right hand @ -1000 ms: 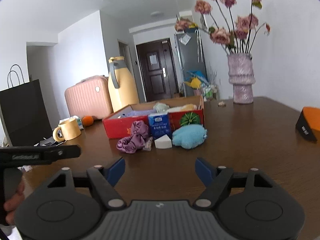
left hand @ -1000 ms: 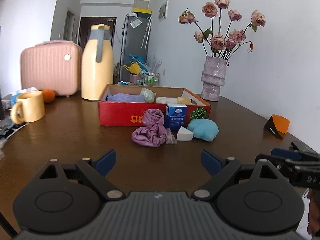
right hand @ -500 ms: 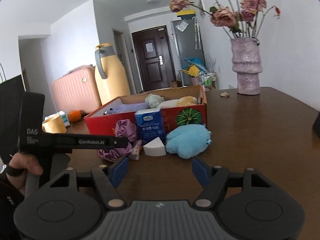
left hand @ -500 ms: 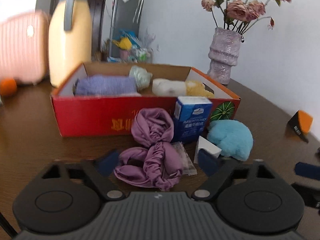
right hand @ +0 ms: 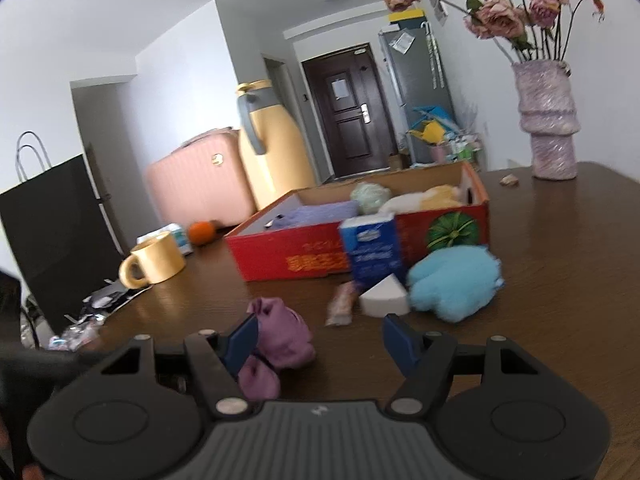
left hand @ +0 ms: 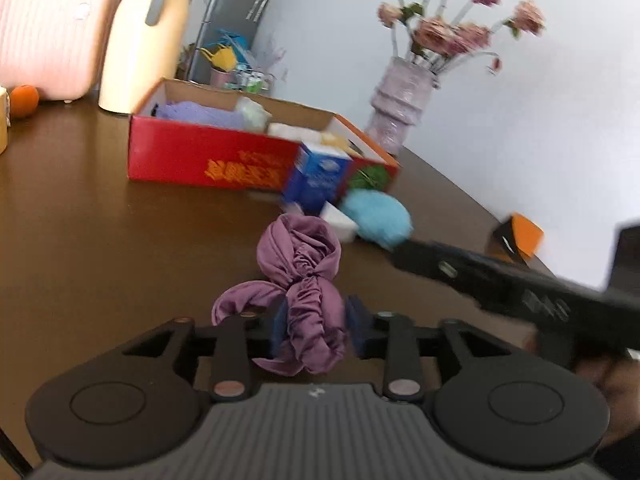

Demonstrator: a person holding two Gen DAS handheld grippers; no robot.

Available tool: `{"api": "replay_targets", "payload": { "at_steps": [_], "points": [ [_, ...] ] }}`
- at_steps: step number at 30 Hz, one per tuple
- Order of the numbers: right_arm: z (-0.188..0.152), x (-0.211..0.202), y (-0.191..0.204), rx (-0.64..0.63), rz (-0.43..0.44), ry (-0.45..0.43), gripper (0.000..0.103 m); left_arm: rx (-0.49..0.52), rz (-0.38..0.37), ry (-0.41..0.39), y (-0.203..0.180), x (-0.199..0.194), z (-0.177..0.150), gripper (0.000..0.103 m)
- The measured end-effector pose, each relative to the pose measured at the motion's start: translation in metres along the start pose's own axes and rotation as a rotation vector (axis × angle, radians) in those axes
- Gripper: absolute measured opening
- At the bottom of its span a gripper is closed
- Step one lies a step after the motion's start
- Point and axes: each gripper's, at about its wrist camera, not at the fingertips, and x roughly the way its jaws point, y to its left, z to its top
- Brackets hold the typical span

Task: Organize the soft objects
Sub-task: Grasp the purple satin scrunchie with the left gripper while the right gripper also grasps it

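Observation:
A purple scrunchie [left hand: 304, 280] lies on the brown table, apart from the red cardboard box [left hand: 200, 156]. My left gripper [left hand: 319, 328] is closing on its near end, and both blue pads press the fabric. In the right wrist view the scrunchie [right hand: 280, 340] sits beside the left finger of my right gripper [right hand: 320, 332], which is open with nothing between its pads. In front of the box stand a blue tissue pack [right hand: 374, 252], a white wedge sponge [right hand: 384, 298] and a light blue plush [right hand: 456, 280]. The box holds a lilac towel [right hand: 316, 214] and other soft items.
A yellow mug [right hand: 154, 260], an orange [right hand: 202, 232], a yellow jug [left hand: 144, 40] and a pink case [left hand: 52, 36] stand at the left. A vase of flowers [right hand: 550, 136] is at the far right, an orange-black block [left hand: 518, 236] nearer. A small wrapped packet [right hand: 342, 306] lies by the sponge.
My left gripper went forward to the scrunchie, shut on it and drew it away from the box. The right gripper came closer to the objects.

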Motion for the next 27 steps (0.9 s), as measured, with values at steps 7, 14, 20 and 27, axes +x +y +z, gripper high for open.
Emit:
{"api": "replay_targets", "payload": {
  "at_steps": [7, 14, 20, 27],
  "points": [
    [-0.013, -0.010, 0.009, 0.058, 0.046, 0.037, 0.067, 0.009, 0.038, -0.138, 0.012, -0.035, 0.001, 0.077],
    [-0.033, 0.010, 0.014, 0.178, 0.078, 0.120, 0.042, -0.130, -0.061, 0.013, 0.042, -0.002, 0.000, 0.041],
    [-0.040, 0.014, 0.016, 0.244, 0.111, 0.136, 0.021, -0.169, -0.097, 0.037, 0.047, 0.003, -0.004, 0.028],
    [-0.039, 0.013, 0.018, 0.227, 0.116, 0.148, 0.016, -0.163, -0.105, 0.032, 0.039, -0.002, -0.009, 0.026]
  ]
}}
